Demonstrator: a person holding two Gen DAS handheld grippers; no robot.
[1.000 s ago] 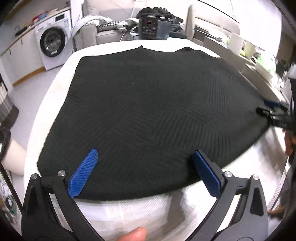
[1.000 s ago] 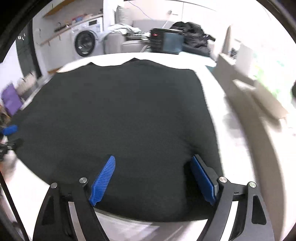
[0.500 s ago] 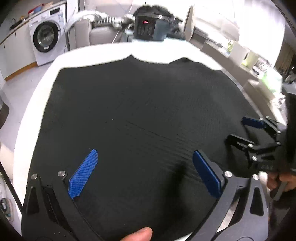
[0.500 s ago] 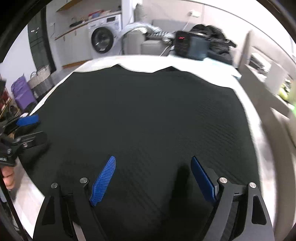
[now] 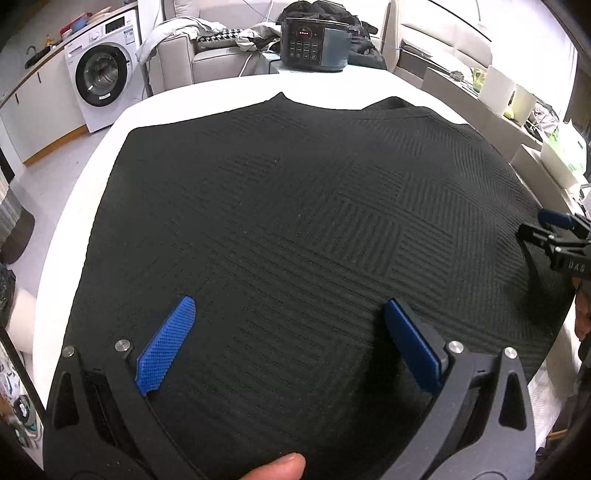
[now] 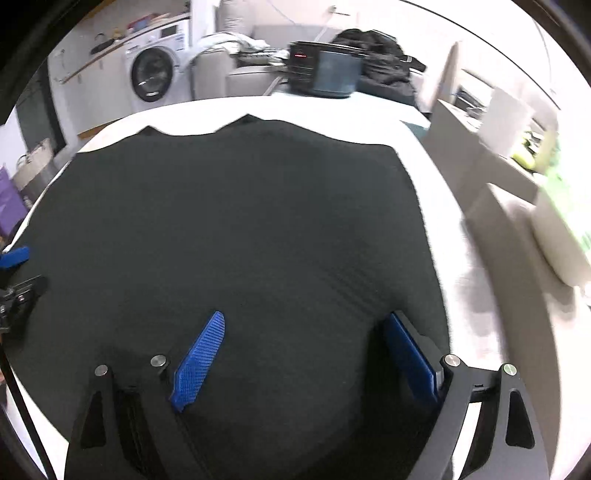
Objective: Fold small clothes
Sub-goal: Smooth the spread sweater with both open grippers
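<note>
Both grippers have slid inward over the top point(image 5: 295, 229); right gripper point(image 6: 306, 354) has just widened, left gripper point(image 5: 291, 339) gapes too, both empty. Cloth lies flat beneath them; pinch matching hem corners evenly.

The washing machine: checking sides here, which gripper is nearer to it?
Left. The left gripper works the garment's side toward the washing machine; the right gripper works the far side.

White table point(image 5: 92, 206) under everything. Black cooker point(image 5: 314, 46) with red display at its far edge, dark clothes heap point(image 5: 354, 40) just behind. Washer point(image 5: 101, 79) far left, grey sofa point(image 5: 207, 59) beside it with pale laundry point(image 5: 173, 31) dumped on top. White boxes point(image 5: 498, 90) at right.
</note>
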